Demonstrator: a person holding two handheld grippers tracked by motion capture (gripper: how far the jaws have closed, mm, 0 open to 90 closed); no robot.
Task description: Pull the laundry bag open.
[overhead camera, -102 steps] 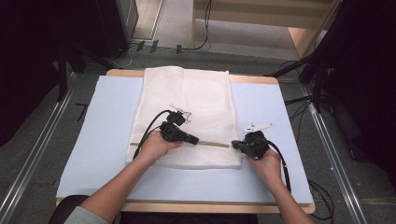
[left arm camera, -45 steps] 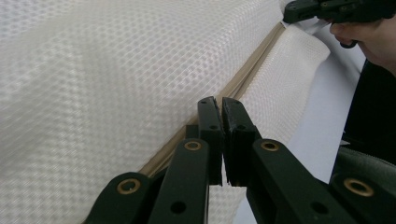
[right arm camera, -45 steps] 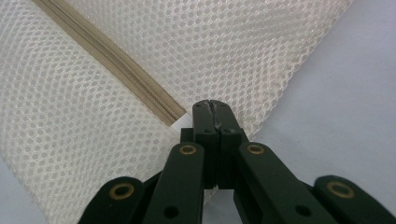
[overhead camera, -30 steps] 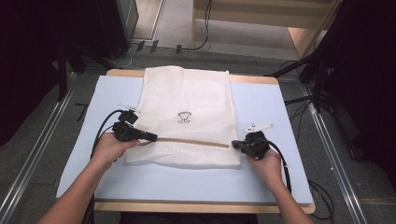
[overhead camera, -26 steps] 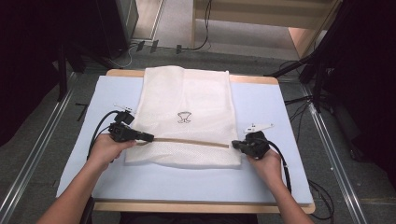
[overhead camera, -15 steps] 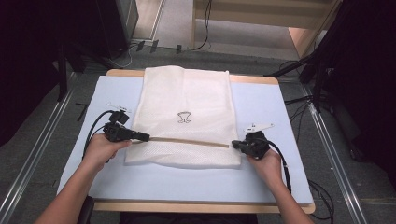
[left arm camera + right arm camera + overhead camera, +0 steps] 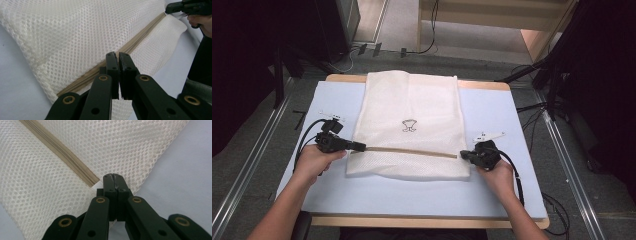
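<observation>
A white mesh bag point(image 7: 407, 100) lies flat on a light blue mat point(image 7: 492, 110), with a tan zipper point(image 7: 412, 151) running across near its front edge. My left gripper point(image 7: 361, 146) sits at the zipper's left end. In the left gripper view its jaws point(image 7: 118, 56) are pressed together over the zipper point(image 7: 140, 37), and whatever they pinch is hidden between them. My right gripper point(image 7: 463, 155) is at the zipper's right end. In the right gripper view it point(image 7: 113, 177) is shut on the bag's mesh edge point(image 7: 137, 145), just past the end of the zipper point(image 7: 62, 152).
The mat covers a wooden table point(image 7: 427, 221) whose front edge is near the person. Bare mat lies on both sides of the bag. Cables point(image 7: 427, 47) and dark equipment stand on the floor beyond the table, and metal rails point(image 7: 252, 165) run along its sides.
My left gripper has travelled left along the zipper from the bag's middle to its left end. The right gripper has stayed at the right end.
</observation>
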